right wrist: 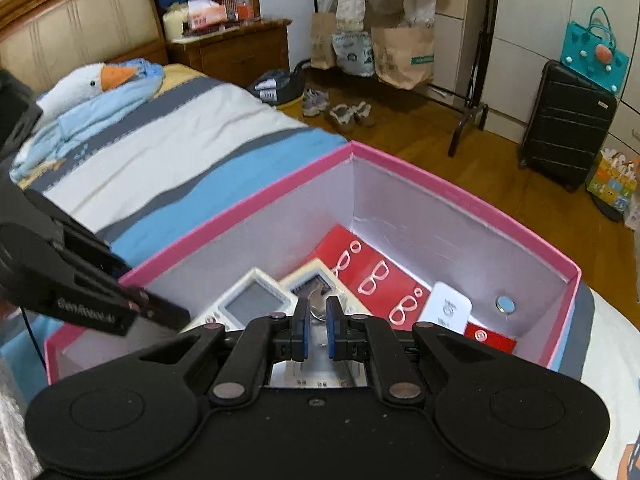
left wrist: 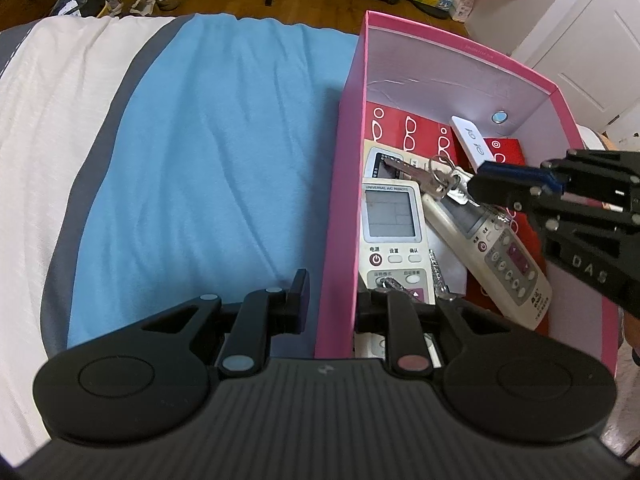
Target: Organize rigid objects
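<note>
A pink box [left wrist: 344,184] sits on the bed and holds two white remotes [left wrist: 390,224], a third cream remote [left wrist: 504,260], a bunch of keys [left wrist: 436,178], a white card-like device [left wrist: 470,140] and red glasses cases [left wrist: 404,128]. My left gripper [left wrist: 334,300] is open and straddles the box's near left wall, one finger outside, one inside. My right gripper [right wrist: 317,326] reaches into the box [right wrist: 460,196] over the remotes [right wrist: 256,300]; its fingers are a narrow gap apart, just above the keys [right wrist: 318,306]. In the left wrist view its tips [left wrist: 476,190] touch the keys.
The bed has a blue, white and grey striped cover [left wrist: 208,152]. A goose plush [right wrist: 92,80] lies near the headboard. A wooden floor with shoes [right wrist: 348,114], a black suitcase [right wrist: 568,124] and paper bags [right wrist: 404,56] lies beyond the bed.
</note>
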The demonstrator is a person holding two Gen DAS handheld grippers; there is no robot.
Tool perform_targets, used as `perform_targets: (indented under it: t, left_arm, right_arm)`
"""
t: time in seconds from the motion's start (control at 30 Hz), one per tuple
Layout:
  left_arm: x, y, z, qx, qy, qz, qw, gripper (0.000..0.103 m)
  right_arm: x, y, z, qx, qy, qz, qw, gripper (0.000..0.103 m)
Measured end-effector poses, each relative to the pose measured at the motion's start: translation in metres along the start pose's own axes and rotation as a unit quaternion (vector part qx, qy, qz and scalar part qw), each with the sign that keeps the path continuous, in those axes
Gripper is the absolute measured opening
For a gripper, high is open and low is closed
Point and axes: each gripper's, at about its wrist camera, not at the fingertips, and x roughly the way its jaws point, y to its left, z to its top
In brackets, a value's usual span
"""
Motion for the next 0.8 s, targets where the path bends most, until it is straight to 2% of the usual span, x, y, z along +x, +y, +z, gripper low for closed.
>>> perform_targets:
  t: [0.23, 0.43, 0.6, 0.63, 0.67, 0.8]
  left_arm:
    - [0.0, -0.001, 0.0, 0.001, -0.001, 0.001, 1.0, 0.02]
    - [0.001, 0.002, 0.0, -0.006, 0.0, -0.004, 1.0, 0.022]
    - [-0.001, 0.003, 0.0, -0.021, 0.002, 0.001, 0.9998, 0.022]
    - [-0.005, 0.0, -0.001, -0.018, -0.001, 0.007, 0.9998, 0.022]
    - [-0.009, -0.003, -0.002, -0.015, -0.006, 0.016, 0.9998, 0.022]
    - [-0.036, -0.013, -0.016, -0.01, -0.035, 0.033, 0.9988, 0.023]
  right_arm:
    - [-0.014, -0.009, -0.016, 0.035, -0.003, 0.008, 0.999, 0.013]
    - [-0.05, -0.014, -0.031, 0.075, -0.037, 0.006, 0.996, 0.014]
    - [-0.083, -0.013, -0.044, 0.105, -0.066, -0.008, 0.992, 0.022]
    - [-0.091, -0.012, -0.047, 0.108, -0.075, -0.01, 0.991, 0.026]
    - [-0.1, -0.011, -0.049, 0.112, -0.084, -0.012, 0.99, 0.031]
    - [-0.135, -0.009, -0.065, 0.128, -0.113, -0.028, 0.985, 0.034]
